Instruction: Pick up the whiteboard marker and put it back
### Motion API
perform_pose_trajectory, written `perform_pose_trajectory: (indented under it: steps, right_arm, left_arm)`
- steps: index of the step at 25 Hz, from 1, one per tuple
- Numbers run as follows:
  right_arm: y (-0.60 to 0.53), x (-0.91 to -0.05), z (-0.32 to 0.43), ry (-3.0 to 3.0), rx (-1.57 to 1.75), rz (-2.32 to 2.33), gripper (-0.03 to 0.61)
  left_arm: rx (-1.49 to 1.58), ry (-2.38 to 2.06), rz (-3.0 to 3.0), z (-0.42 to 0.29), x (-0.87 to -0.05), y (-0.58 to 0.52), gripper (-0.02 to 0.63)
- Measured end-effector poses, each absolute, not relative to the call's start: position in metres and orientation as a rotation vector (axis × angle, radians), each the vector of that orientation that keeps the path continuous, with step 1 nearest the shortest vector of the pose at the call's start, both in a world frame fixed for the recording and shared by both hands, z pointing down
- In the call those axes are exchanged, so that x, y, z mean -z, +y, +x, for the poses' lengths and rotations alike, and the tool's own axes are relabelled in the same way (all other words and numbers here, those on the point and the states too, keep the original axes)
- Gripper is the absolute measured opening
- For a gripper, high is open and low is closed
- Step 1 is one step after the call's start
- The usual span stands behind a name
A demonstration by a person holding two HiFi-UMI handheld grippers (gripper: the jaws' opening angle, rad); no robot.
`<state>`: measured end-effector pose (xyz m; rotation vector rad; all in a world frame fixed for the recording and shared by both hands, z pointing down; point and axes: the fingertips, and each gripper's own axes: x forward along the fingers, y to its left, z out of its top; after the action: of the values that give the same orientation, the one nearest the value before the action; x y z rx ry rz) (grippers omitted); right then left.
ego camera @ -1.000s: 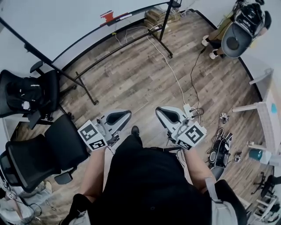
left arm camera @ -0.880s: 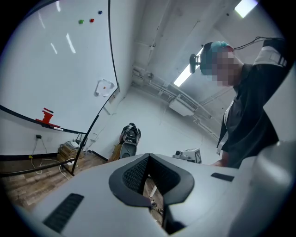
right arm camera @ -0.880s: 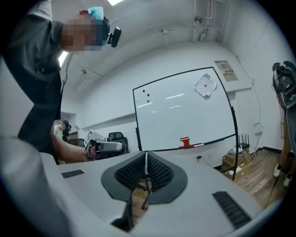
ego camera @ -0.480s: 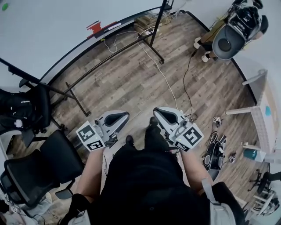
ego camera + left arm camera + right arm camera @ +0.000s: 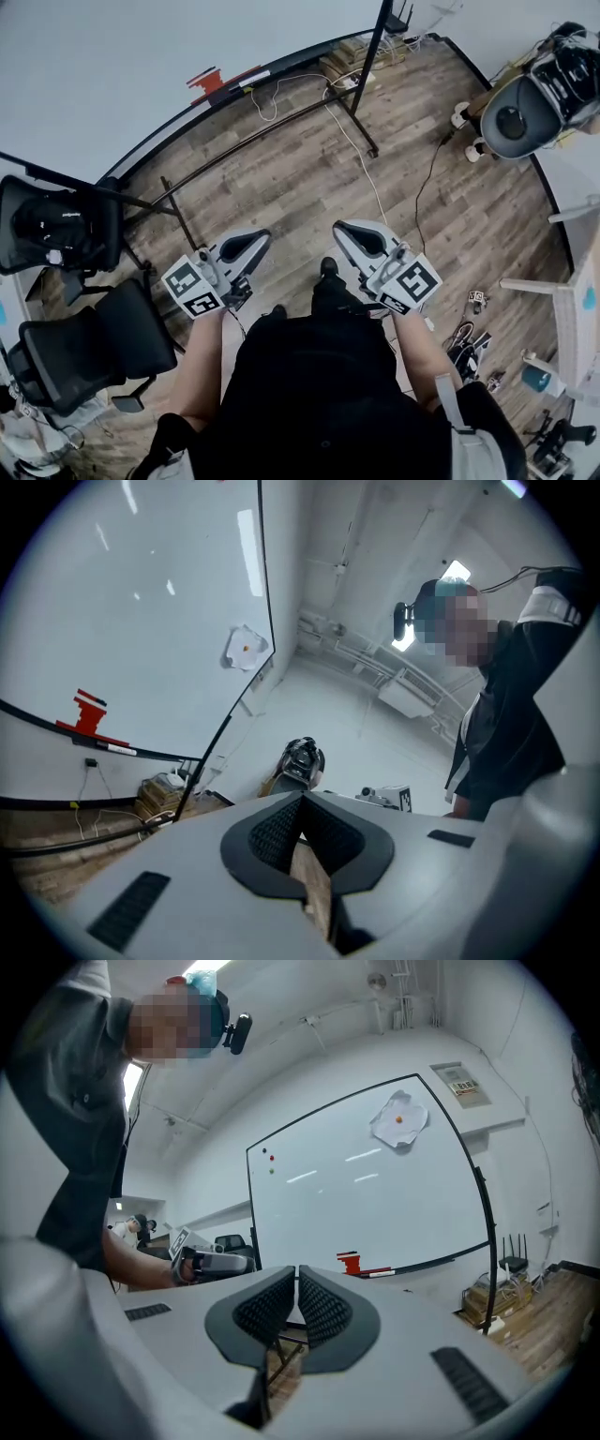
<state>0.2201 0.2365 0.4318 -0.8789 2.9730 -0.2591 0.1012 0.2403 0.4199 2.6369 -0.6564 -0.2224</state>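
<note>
We judge the task barely begun: the slim white whiteboard marker (image 5: 255, 81) lies on the ledge of the large white whiteboard (image 5: 112, 66), at eleven o'clock and well apart from us. Our left gripper (image 5: 246, 246) and right gripper (image 5: 361, 239) are both closed on nothing, so reaching, lifting and returning are all left to do.

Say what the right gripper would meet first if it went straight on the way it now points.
Probably the large white whiteboard on its black stand, near its lower edge, left of the red block; nothing seems nearer, though depth is unclear.
</note>
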Motion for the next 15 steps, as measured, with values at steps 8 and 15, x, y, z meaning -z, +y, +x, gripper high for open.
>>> perform_pose_trajectory:
  steps: [8, 15]
  right_arm:
    - [0.172, -0.438, 0.253, 3.013, 0.288, -0.71, 0.025]
    - [0.127, -0.452, 0.229, 3.047, 0.362, -0.577, 0.025]
  left_arm:
    - [0.165, -0.869, 2.656, 0.109, -0.407, 0.188, 0.012]
    - [0.2, -0.943, 2.58, 0.094, -0.416, 0.149, 0.012]
